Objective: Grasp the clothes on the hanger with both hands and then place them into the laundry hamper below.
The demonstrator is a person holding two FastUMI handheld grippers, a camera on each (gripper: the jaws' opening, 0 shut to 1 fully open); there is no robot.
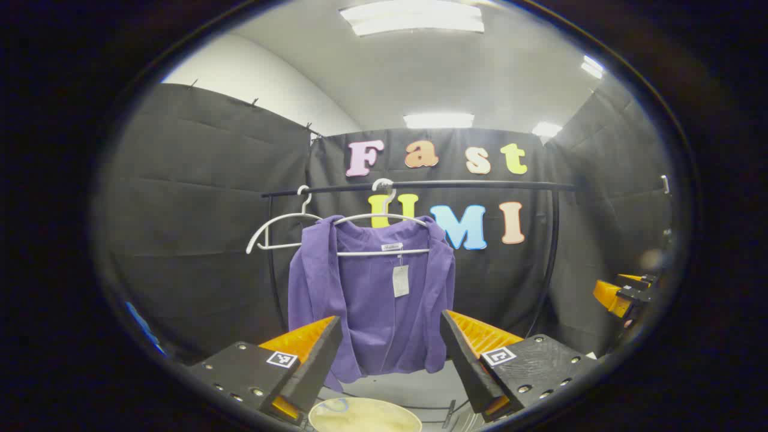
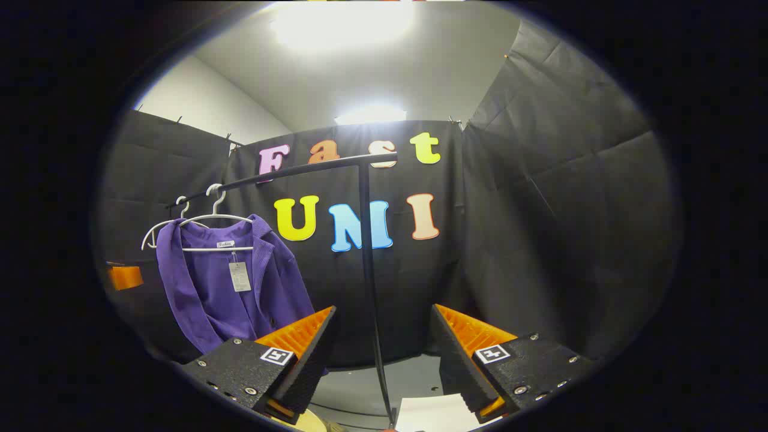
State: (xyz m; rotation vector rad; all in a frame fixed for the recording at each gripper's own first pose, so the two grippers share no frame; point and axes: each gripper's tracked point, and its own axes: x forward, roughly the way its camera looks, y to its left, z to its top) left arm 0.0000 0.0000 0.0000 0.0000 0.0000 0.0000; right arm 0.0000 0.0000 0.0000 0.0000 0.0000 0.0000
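A purple garment [image 1: 369,294] with a white tag hangs on a white hanger [image 1: 384,219] from the black rail [image 1: 420,185]. My left gripper [image 1: 390,354] is open, short of the garment and level with its lower half, nothing between its fingers. Below it shows the pale rim of the laundry hamper [image 1: 363,415]. In the right gripper view the same garment [image 2: 231,282] hangs at the left, and my right gripper [image 2: 384,348] is open and off to its right, facing the rack's upright post [image 2: 369,270]. The right gripper [image 1: 621,294] also shows at the far right of the left gripper view.
An empty white hanger [image 1: 279,231] hangs just left of the garment. The rack's black frame stands before the black cloth wall. A white sheet [image 2: 432,414] lies on the grey floor by the post's foot.
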